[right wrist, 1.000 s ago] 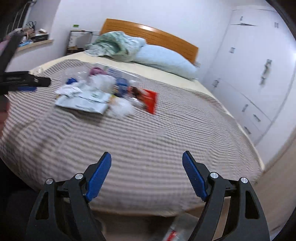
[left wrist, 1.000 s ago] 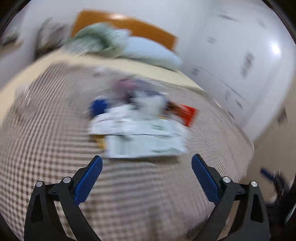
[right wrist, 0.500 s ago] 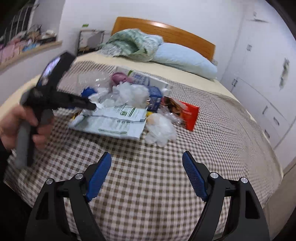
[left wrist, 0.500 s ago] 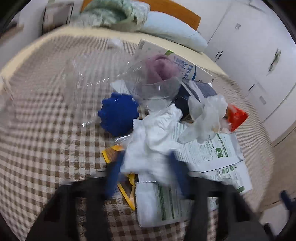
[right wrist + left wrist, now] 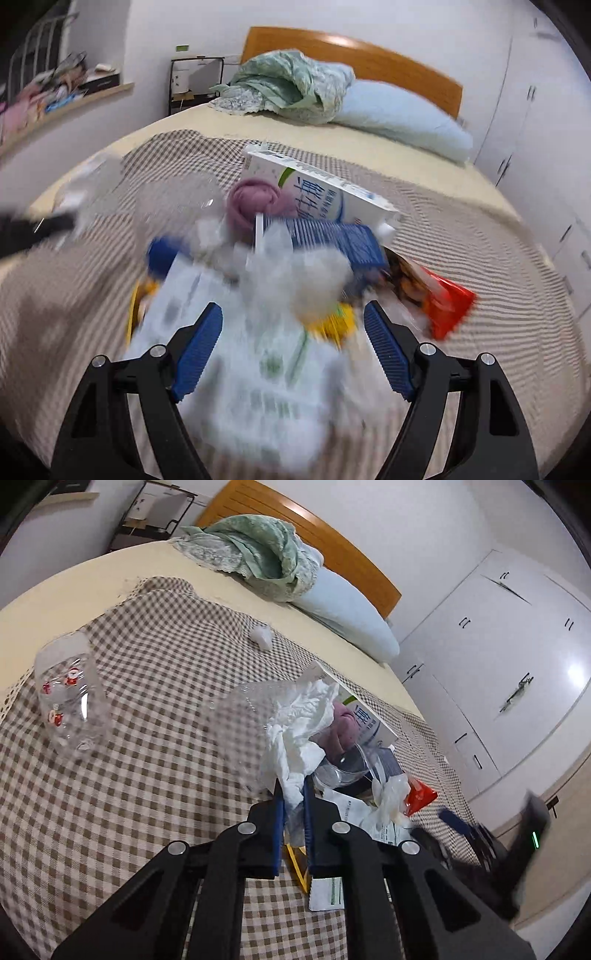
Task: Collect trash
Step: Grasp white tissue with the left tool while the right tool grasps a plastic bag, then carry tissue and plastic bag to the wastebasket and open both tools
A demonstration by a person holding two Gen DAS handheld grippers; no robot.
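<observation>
A heap of trash lies on the checked bedspread (image 5: pixel 147 775). My left gripper (image 5: pixel 291 786) has its jaws closing, and the pads pinch a crumpled white tissue (image 5: pixel 299 723) that stands up between them. Behind the tissue are a clear plastic container (image 5: pixel 236 720), a purple lump (image 5: pixel 343 727) and a red snack bag (image 5: pixel 419 794). My right gripper (image 5: pixel 293 321) stands open just over the blurred heap. A printed white wrapper (image 5: pixel 258 369) and a white plastic wad (image 5: pixel 306 273) lie between its fingers, untouched. Beyond them lie a blue box (image 5: pixel 332 236), a milk carton (image 5: pixel 314 184) and the red snack bag (image 5: pixel 443 306).
A clear cup with Santa prints (image 5: pixel 66 701) lies apart at the left. A small white scrap (image 5: pixel 260 635) sits farther up the bed. A green blanket (image 5: pixel 288 88) and a pale blue pillow (image 5: pixel 399 114) lie at the headboard. White wardrobes (image 5: pixel 517 664) stand to the right.
My left gripper went into the heap, shut on the white tissue and raised it. My right gripper moved from the bed's foot up to the heap and stayed open.
</observation>
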